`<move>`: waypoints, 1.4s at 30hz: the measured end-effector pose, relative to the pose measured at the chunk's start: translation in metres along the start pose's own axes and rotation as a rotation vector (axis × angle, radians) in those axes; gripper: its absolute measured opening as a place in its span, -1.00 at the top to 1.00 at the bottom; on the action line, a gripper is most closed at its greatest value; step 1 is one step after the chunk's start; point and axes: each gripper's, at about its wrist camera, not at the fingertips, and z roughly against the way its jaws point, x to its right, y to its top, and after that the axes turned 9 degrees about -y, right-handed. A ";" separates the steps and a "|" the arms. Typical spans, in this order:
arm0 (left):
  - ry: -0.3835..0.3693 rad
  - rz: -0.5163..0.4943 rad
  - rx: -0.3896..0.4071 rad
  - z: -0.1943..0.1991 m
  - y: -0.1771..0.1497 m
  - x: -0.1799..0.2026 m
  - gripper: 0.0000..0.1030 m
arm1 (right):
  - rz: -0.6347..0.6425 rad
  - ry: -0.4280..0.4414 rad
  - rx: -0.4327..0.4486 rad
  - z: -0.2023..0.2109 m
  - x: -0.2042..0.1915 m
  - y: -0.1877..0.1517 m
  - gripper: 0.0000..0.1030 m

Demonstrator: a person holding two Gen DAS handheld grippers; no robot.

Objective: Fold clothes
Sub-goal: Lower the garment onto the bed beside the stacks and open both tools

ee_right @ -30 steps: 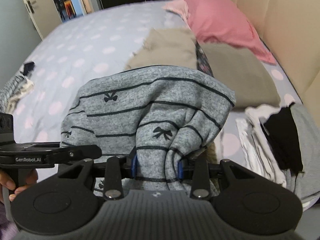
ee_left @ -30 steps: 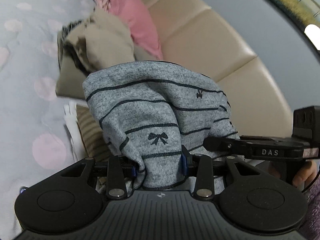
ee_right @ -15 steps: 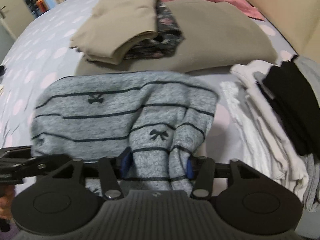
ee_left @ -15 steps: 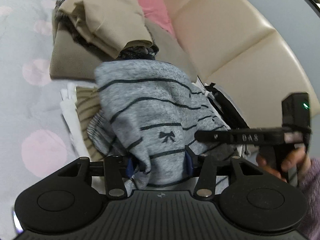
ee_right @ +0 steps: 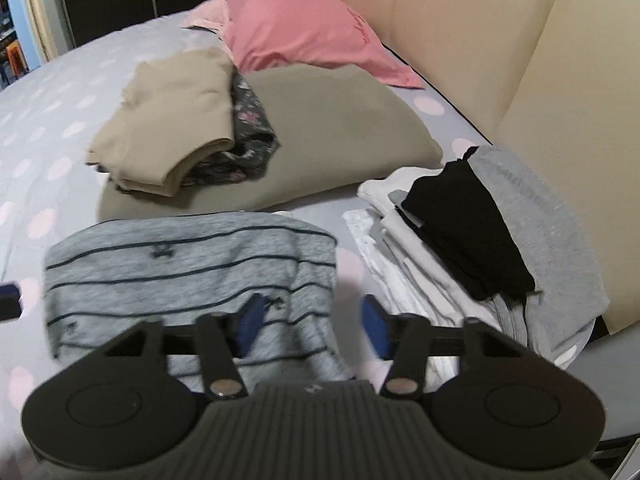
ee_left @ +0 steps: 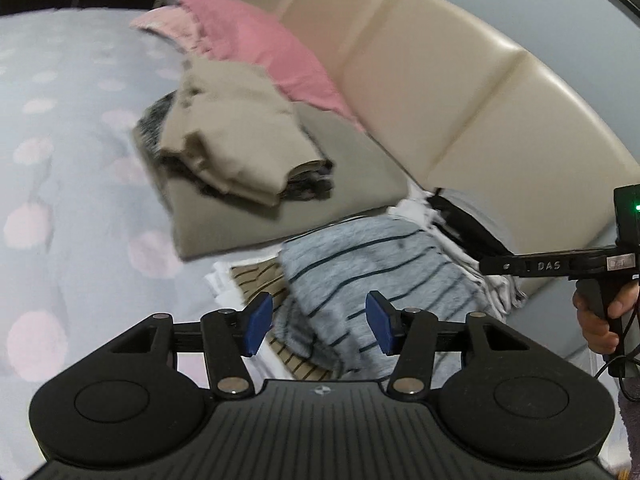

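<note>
Left wrist view: both grippers [ee_left: 318, 322] [ee_right: 312, 326] gape empty above the seemingly folded striped top [ee_left: 376, 264].

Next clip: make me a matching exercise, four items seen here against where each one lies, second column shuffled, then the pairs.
Items:
1. grey striped garment
2. tan folded garment
3. black garment
4. pink pillow

Places:
A. farthest back, by the headboard
B. on the olive pillow
C. nearest, before both grippers' open jaws
D. on the white and grey stack at right

Pairs: 1-C, 2-B, 3-D, 4-A
</note>
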 end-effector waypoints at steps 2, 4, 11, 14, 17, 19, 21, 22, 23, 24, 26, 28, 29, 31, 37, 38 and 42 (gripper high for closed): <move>-0.004 -0.031 -0.019 -0.006 0.003 0.006 0.05 | 0.008 0.013 0.008 0.010 -0.004 -0.008 0.01; -0.031 -0.073 -0.057 -0.018 0.005 0.012 0.05 | 0.020 0.019 0.005 0.014 -0.008 -0.018 0.01; -0.035 -0.205 -0.225 -0.078 0.008 0.020 0.17 | -0.028 0.061 0.001 -0.008 -0.011 -0.039 0.17; -0.001 -0.205 -0.284 -0.097 0.005 0.006 0.20 | -0.046 0.066 -0.052 -0.038 -0.012 -0.049 0.16; 0.006 -0.186 -0.341 -0.112 -0.001 -0.010 0.20 | -0.070 0.075 -0.090 -0.063 -0.010 -0.060 0.08; 0.004 -0.138 -0.357 -0.120 -0.005 -0.023 0.18 | -0.084 0.075 -0.099 -0.075 -0.010 -0.066 0.02; -0.004 -0.126 -0.351 -0.118 -0.007 -0.027 0.17 | -0.083 0.068 -0.095 -0.080 -0.013 -0.069 0.00; -0.008 -0.133 -0.346 -0.115 -0.005 -0.025 0.17 | -0.083 0.062 -0.096 -0.080 -0.014 -0.068 0.00; -0.011 -0.143 -0.339 -0.111 -0.003 -0.023 0.17 | -0.077 0.057 -0.098 -0.078 -0.015 -0.067 0.00; -0.014 -0.153 -0.333 -0.107 -0.001 -0.020 0.17 | -0.068 0.052 -0.100 -0.076 -0.017 -0.065 0.00; -0.020 -0.174 -0.320 -0.099 0.004 -0.015 0.17 | -0.064 0.048 -0.097 -0.067 -0.017 -0.062 0.01; -0.026 -0.194 -0.307 -0.091 0.009 -0.011 0.18 | -0.075 0.059 -0.075 -0.053 -0.013 -0.056 0.03; -0.029 -0.204 -0.300 -0.087 0.011 -0.008 0.18 | -0.084 0.070 -0.056 -0.045 -0.010 -0.054 0.03; -0.035 -0.225 -0.287 -0.079 0.016 -0.003 0.18 | -0.091 0.084 -0.012 -0.031 -0.009 -0.046 0.05; -0.055 -0.269 -0.225 -0.087 0.039 0.017 0.21 | -0.087 0.097 0.050 -0.028 -0.029 -0.008 0.27; -0.056 -0.274 -0.224 -0.092 0.040 0.019 0.26 | -0.089 0.105 0.055 -0.032 -0.033 -0.002 0.28; -0.023 -0.218 -0.247 -0.121 0.041 0.006 0.37 | -0.100 0.141 0.050 -0.057 -0.048 0.013 0.29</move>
